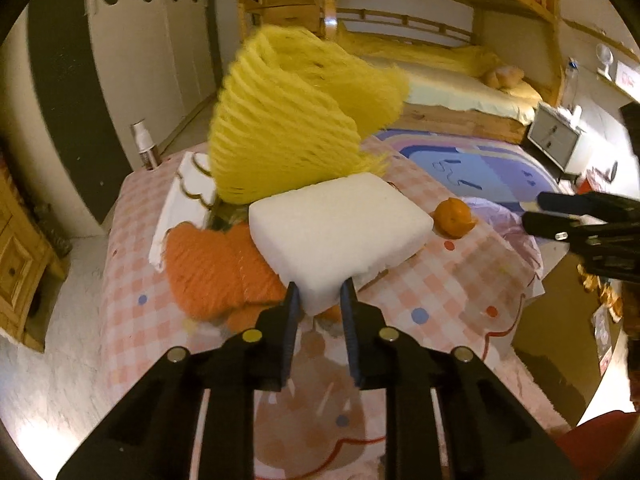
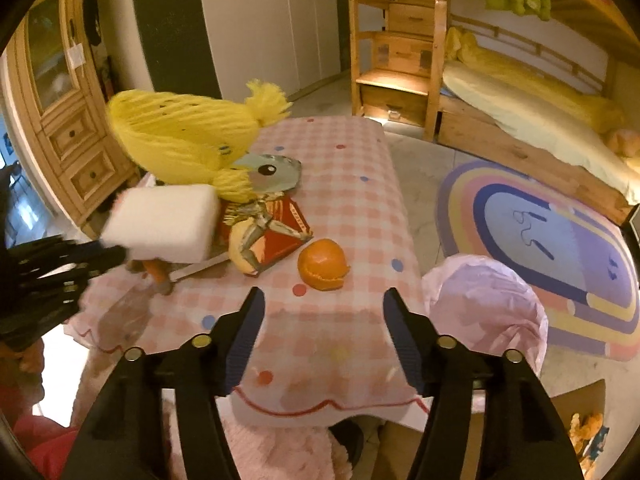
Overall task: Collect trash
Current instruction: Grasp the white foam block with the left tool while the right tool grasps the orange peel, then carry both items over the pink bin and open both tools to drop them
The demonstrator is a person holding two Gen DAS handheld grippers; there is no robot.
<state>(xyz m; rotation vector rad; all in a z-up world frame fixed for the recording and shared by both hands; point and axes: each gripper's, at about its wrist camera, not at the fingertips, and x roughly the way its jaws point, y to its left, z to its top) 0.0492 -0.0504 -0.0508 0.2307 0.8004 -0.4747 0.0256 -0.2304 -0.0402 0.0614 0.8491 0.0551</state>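
A white foam block (image 1: 340, 232) has its near corner between the fingers of my left gripper (image 1: 320, 300), which is shut on it. In the right wrist view the same block (image 2: 164, 224) hangs blurred above the table's left side, with the left gripper (image 2: 116, 256) on it. An orange peel (image 2: 322, 266) lies on the pink checked tablecloth (image 2: 340, 160), just ahead of my right gripper (image 2: 326, 312). That gripper is open, with nothing between its fingers. From the left wrist view the peel (image 1: 454, 218) sits near the table's right edge, close to the right gripper (image 1: 532, 212).
A yellow yarn toy (image 2: 180, 140), an orange yarn bundle (image 1: 208, 272) and a red booklet (image 2: 268, 236) crowd the table's left half. A bin lined with a pink bag (image 2: 484, 304) stands at the table's right side. Beyond are a rainbow rug (image 2: 560, 240), a bunk bed and a wooden cabinet.
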